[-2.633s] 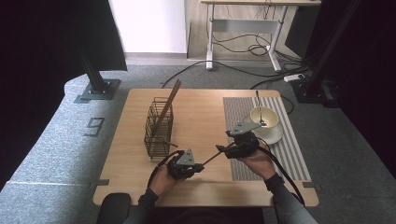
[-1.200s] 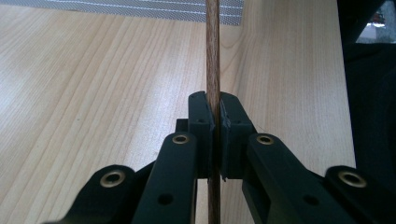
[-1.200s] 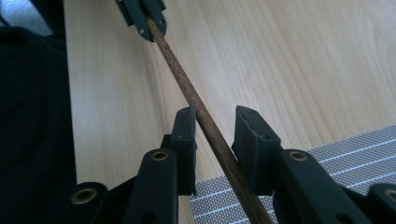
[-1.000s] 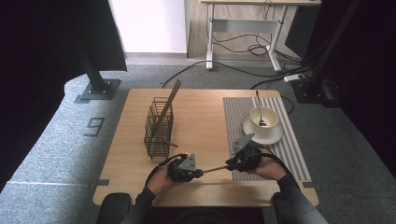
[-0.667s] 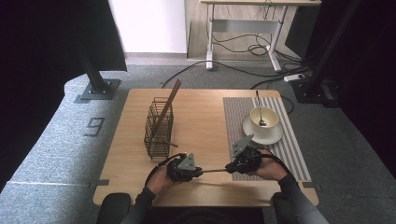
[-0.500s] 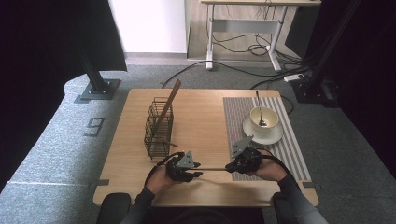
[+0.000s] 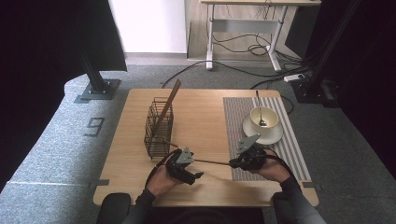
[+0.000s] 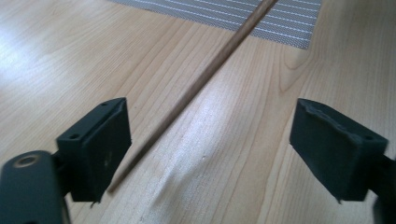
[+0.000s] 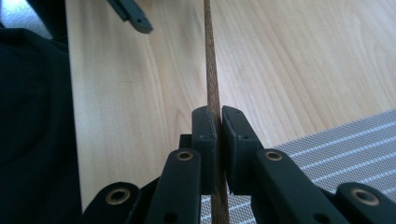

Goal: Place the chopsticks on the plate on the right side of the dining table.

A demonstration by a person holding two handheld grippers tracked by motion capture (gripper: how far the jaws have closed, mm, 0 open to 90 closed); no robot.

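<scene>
A thin brown wooden chopstick (image 7: 212, 162) runs level between my two grippers, low over the table's front. My right gripper (image 7: 235, 163) is shut on its right end; in the right gripper view both pads clamp the chopstick (image 9: 210, 60) at the right gripper (image 9: 218, 123). My left gripper (image 7: 195, 168) has just been opening. In the left gripper view the left gripper (image 8: 210, 140) has its jaws wide apart, and the chopstick (image 8: 201, 81) passes between them near the left pad without being pressed.
A black wire basket (image 7: 159, 126) stands left of centre with another brown stick (image 7: 168, 105) leaning in it. A cup (image 7: 263, 119) with a spoon (image 7: 258, 105) sits on a saucer (image 7: 275, 135) on the grey striped mat (image 7: 238, 135) at the right.
The left gripper's jaws have opened and let go of the chopstick, which stays in the right gripper. The right hand has come nearer the table's front edge.
</scene>
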